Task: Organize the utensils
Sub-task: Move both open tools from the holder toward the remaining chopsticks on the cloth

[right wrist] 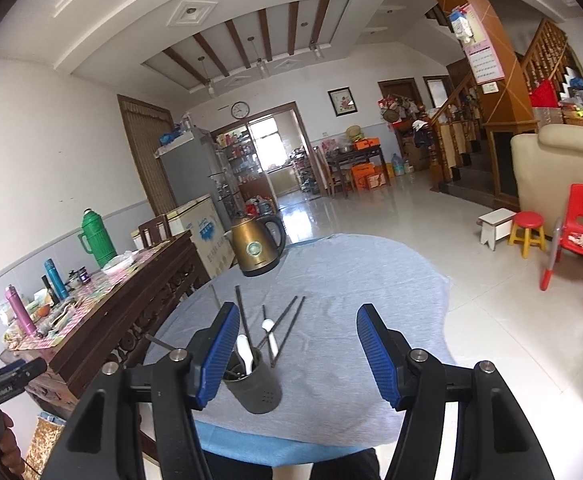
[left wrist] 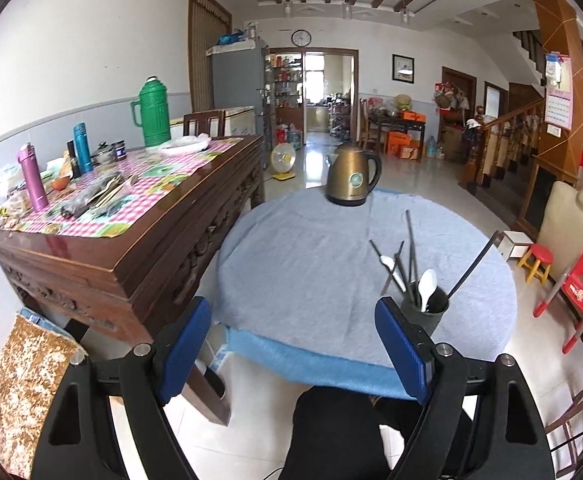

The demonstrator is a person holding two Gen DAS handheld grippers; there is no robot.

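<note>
Seeing both grippers over the near edge of the round table (left wrist: 291, 264), jaws apart on each, nothing between the pads.

Left gripper (left wrist: 293, 344): jaws wide apart, gap empty, only grey cloth behind it. The holder cup (left wrist: 425, 312) sits just beyond and outside my right-hand blue pad (left wrist: 401, 354), partly hidden by that pad's tip. I can't tell whether pad and cup touch. A white spoon (left wrist: 428, 288) and dark chopsticks (left wrist: 411, 256) stand in the cup. A second spoon (left wrist: 391, 268) and more chopsticks lie on the cloth past the cup, ahead and right of the gap. One chopstick (left wrist: 473, 266) leans out of the cup toward the right, well outside the jaws.

Right gripper (right wrist: 297, 354): jaws apart, gap empty. Same holder cup (right wrist: 257, 388) here sits against the inner face of the left-hand pad (right wrist: 217, 356), low in the gap's left side, pad overlapping the rim in view; contact unclear. A spoon (right wrist: 244, 354) stands in it. Loose spoon (right wrist: 270, 336) and loose chopsticks (right wrist: 287, 326) lie on the cloth just beyond the cup, ahead of the gap, left of its centre. Right-hand pad (right wrist: 377, 356) is well apart from all of it.

Kettle (right wrist: 257, 246) stands at the far edge, well ahead of both sets of jaws. Part of the left gripper (right wrist: 5, 380) shows far left in the right wrist view.
</note>
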